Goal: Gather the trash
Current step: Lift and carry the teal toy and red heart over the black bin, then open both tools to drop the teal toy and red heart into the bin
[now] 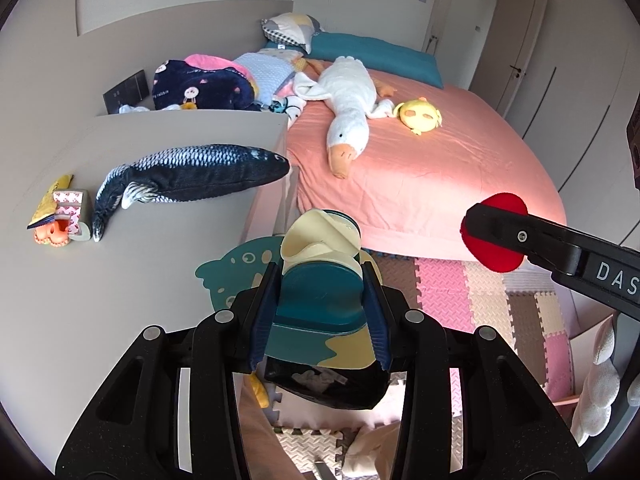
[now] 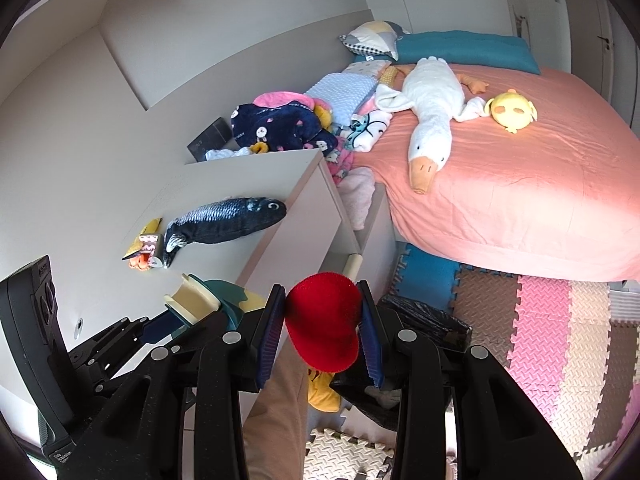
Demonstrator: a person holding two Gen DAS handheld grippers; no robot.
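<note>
My left gripper is shut on a teal and cream toy dustpan with a cream handle piece, held above a black trash bag on the floor. It also shows at the left of the right wrist view. My right gripper is shut on a red fuzzy heart-shaped piece, which also shows at the right of the left wrist view. The black bag lies below it. On the grey cabinet top lie a small pile of wrappers and a plush fish.
A bed with a pink sheet holds a white goose plush, a yellow chick plush and folded blankets. Coloured foam mats cover the floor. A wardrobe stands at the far right.
</note>
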